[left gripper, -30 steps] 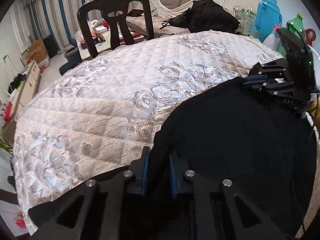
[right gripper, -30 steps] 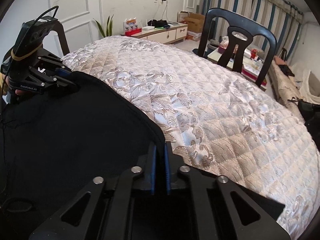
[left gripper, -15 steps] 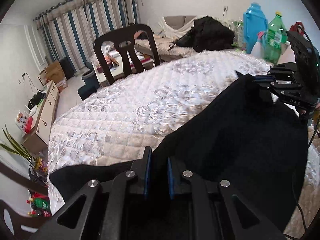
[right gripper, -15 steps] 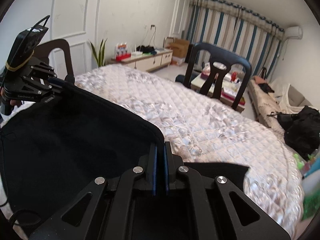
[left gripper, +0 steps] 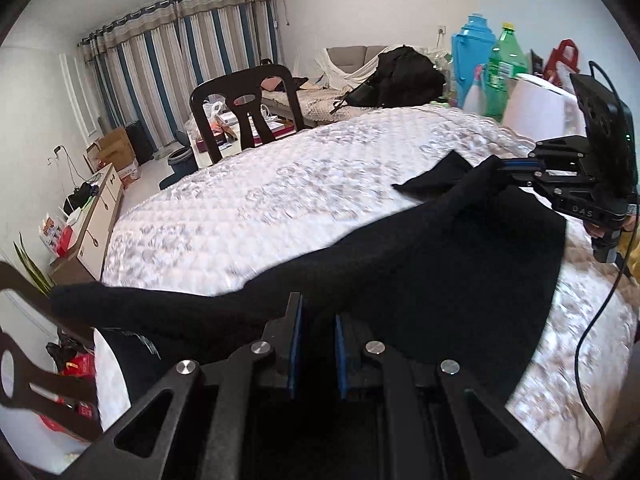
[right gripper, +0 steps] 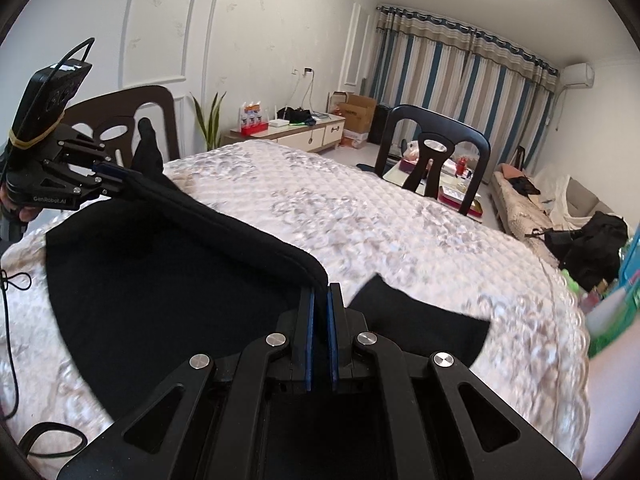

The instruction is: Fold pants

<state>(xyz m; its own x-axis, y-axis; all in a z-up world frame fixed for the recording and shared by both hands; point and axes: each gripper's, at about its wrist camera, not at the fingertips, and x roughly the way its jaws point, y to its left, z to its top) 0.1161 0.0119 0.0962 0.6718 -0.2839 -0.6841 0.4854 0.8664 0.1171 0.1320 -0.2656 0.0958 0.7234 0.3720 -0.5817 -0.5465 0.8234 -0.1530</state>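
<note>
Black pants hang stretched between my two grippers above a round table with a quilted white-silver cover. My left gripper is shut on one end of the pants' edge. My right gripper is shut on the other end of that edge. The pants sag below the held edge and drape onto the table. Each gripper shows in the other's view, the right gripper at the far right and the left gripper at the far left.
Black chairs stand at the table's far side, another chair behind the left gripper. Bottles and a blue jug stand at the right. A sofa with a black bag, a sideboard and striped curtains lie beyond.
Both grippers have risen with the pants' edge, lifting the cloth off the table. The view now tilts up over the room, and more of the pants hangs free.
</note>
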